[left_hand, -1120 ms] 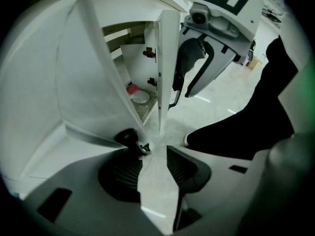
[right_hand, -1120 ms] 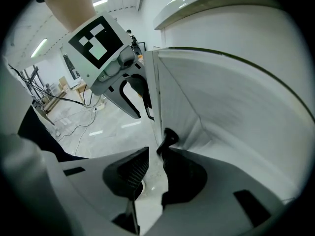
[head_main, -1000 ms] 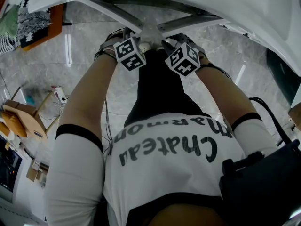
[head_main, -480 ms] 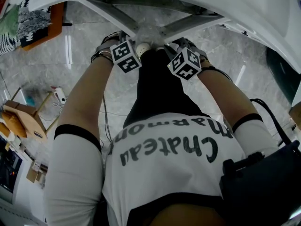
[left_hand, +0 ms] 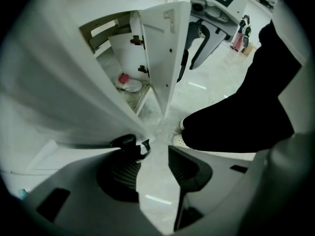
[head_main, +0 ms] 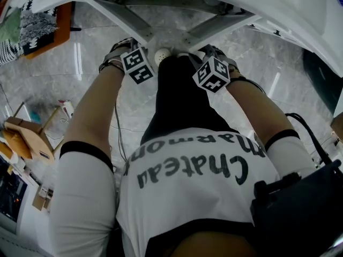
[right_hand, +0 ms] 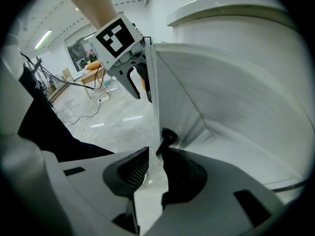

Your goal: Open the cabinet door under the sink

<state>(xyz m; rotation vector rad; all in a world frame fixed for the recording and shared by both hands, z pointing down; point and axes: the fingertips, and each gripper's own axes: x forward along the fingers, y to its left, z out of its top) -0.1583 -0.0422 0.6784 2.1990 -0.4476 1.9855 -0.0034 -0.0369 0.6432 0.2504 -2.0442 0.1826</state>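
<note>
Head view looks down on two white doors standing partly open under the counter [head_main: 300,20]. The left door [head_main: 120,17] and the right door [head_main: 220,25] form a V, with their free edges pointing at the person's legs [head_main: 179,95].

In the left gripper view, the left gripper [left_hand: 155,152] has its jaws about half apart, and they have just been easing wider. Only floor shows between the pads. The left door's black handle [left_hand: 129,142] sits against the tip of the jaw nearer the door, so it looks hooked rather than pinched.

In the right gripper view, the right gripper [right_hand: 155,152] is much the same. Its jaws are parted with nothing squeezed between them, and the right door's handle [right_hand: 167,135] is caught at the tip of the jaw next to the panel.

The step in hand appears to be drawing both doors the rest of the way out. A hook like this holds only while the pull stays behind the handle. Each hand should therefore follow its door's arc, moving outward and apart rather than straight back. Tipping a gripper away from its panel would likely let the handle slide off the jaw tip. The legs stand close to the free edges, so they may need to give ground as the doors swing.
</note>
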